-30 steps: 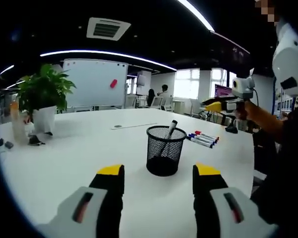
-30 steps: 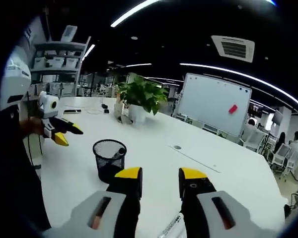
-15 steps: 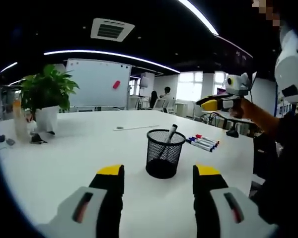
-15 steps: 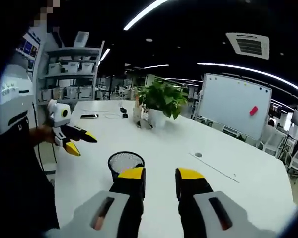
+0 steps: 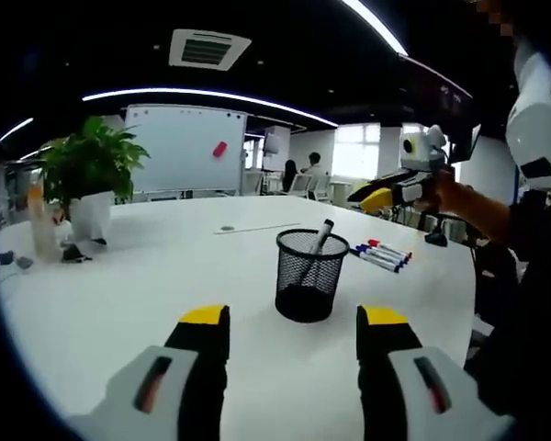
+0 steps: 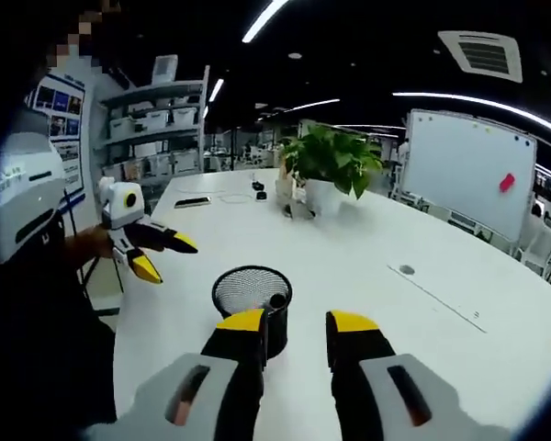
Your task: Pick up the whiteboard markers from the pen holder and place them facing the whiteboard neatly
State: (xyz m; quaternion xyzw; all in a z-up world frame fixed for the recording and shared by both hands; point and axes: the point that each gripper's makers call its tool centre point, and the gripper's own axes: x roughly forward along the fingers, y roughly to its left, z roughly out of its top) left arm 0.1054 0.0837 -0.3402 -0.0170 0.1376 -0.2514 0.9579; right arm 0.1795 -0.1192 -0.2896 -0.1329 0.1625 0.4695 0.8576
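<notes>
The white worktop (image 5: pixel 147 276) carries a black mesh pen holder (image 5: pixel 311 275) near its middle, a row of markers (image 5: pixel 380 254) just right of it, and a potted plant (image 5: pixel 83 179) far left.

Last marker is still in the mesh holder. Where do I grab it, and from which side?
Grip the marker by its capped upper end, the part sticking above the pen holder rim, coming down from above. It leans against the rim, so the mesh hides and blocks the lower barrel; tilt the jaws to match its lean.
</notes>
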